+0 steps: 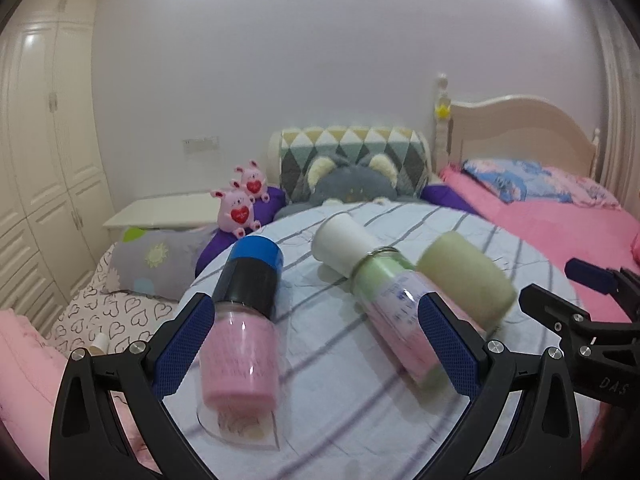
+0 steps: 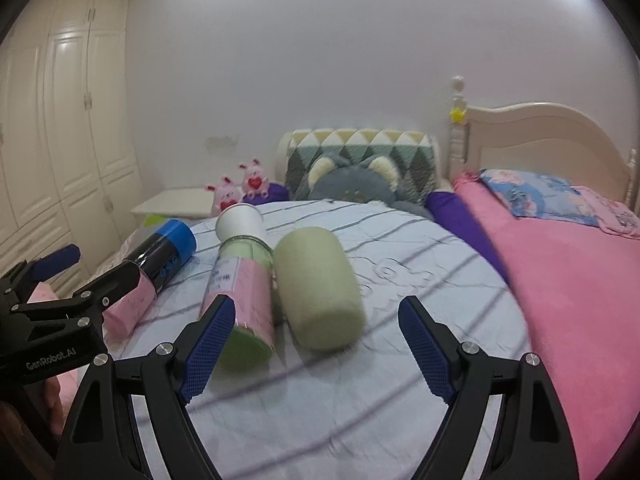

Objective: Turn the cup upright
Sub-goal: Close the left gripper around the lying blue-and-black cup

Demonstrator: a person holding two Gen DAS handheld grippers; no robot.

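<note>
A: Start at the grippers. How do the jaws stand?

B: Both sets are spread wide and hold nothing. The left gripper [image 1: 314,344] has the blue-capped bottle [image 1: 246,312] against its left pad. The right gripper [image 2: 318,354] looks at the green cup [image 2: 320,290], which sits between its pads but ahead of them, not touched.

A: So where is the cup exactly?

B: Lying on its side on the striped cloth [image 2: 420,280] of the round bench, touching or nearly touching the white-capped bottle [image 2: 240,280] on its left. Which end is the mouth I cannot tell; the near end looks closed and is blurred.

A: What could go wrong?

B: It is round and on soft cloth, so I judge a one-sided touch would roll it, most likely away from the white-capped bottle towards the pink bed [image 2: 580,300]. And the left pad of the right gripper has to go into a very tight gap beside that bottle; it could clip the bottle or pinch both together.

A: Anything else around?

B: The blue-capped bottle lies further left of the white-capped one, with the left gripper over it. Behind the bench are a grey plush cushion [image 2: 352,186] and two pink toy pigs [image 2: 240,190]. None of them stand in the way.
</note>
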